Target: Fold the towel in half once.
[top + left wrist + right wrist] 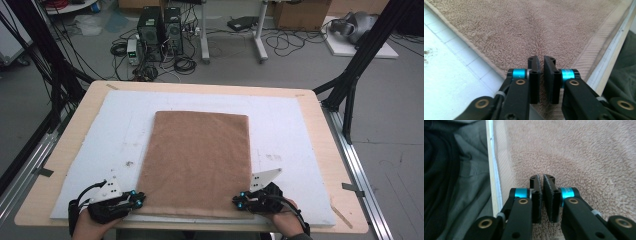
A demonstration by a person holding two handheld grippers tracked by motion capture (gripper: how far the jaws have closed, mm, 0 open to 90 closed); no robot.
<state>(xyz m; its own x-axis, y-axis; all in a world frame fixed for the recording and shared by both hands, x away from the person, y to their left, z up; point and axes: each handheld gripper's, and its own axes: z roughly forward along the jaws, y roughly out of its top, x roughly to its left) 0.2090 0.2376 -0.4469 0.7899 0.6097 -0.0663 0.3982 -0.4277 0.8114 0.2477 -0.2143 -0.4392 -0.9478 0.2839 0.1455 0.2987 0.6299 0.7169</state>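
Note:
A brown towel (197,160) lies flat on a white mat (115,130) in the middle of the table. My left gripper (141,199) sits at the towel's near left corner, my right gripper (239,201) at its near right corner. In the left gripper view the jaws (541,58) stand almost together, and the pile of the towel (524,27) puckers in creases that run toward the tips. In the right gripper view the jaws (541,177) meet at their tips on the towel (579,152), close to its ribbed hem.
The wooden table (327,150) borders the mat on all sides; its near edge (491,165) lies just beside the right gripper. Black frame posts (360,60) stand at both far corners. Computers (160,32) and cables cover the floor behind.

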